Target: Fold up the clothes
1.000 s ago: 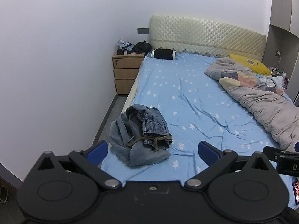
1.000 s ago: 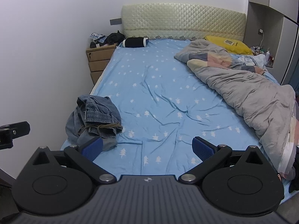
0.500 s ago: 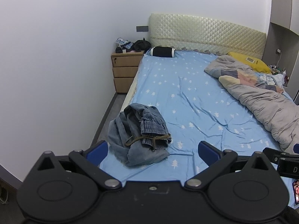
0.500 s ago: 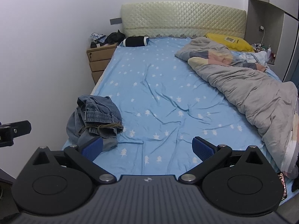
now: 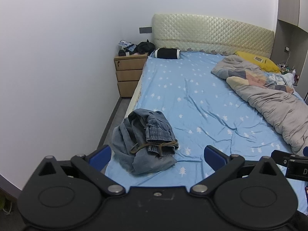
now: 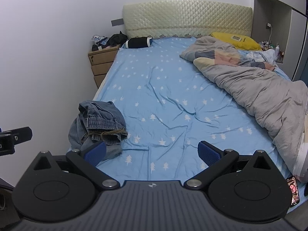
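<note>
Bed [image 5: 202, 104] fills most of what I see, its blue tree-print sheet left bare in the middle, I judge as folding room, with the grey duvet [image 6: 269, 96] bunched along the right edge. Crumpled denim trousers [image 5: 146, 140] with a brown drawstring sit in a heap at the near left corner, within easy reach. I hold both tools level above the foot of the bed, left tool [image 5: 156, 154] and right tool [image 6: 152, 151] each spread wide and empty, neither touching cloth.
</note>
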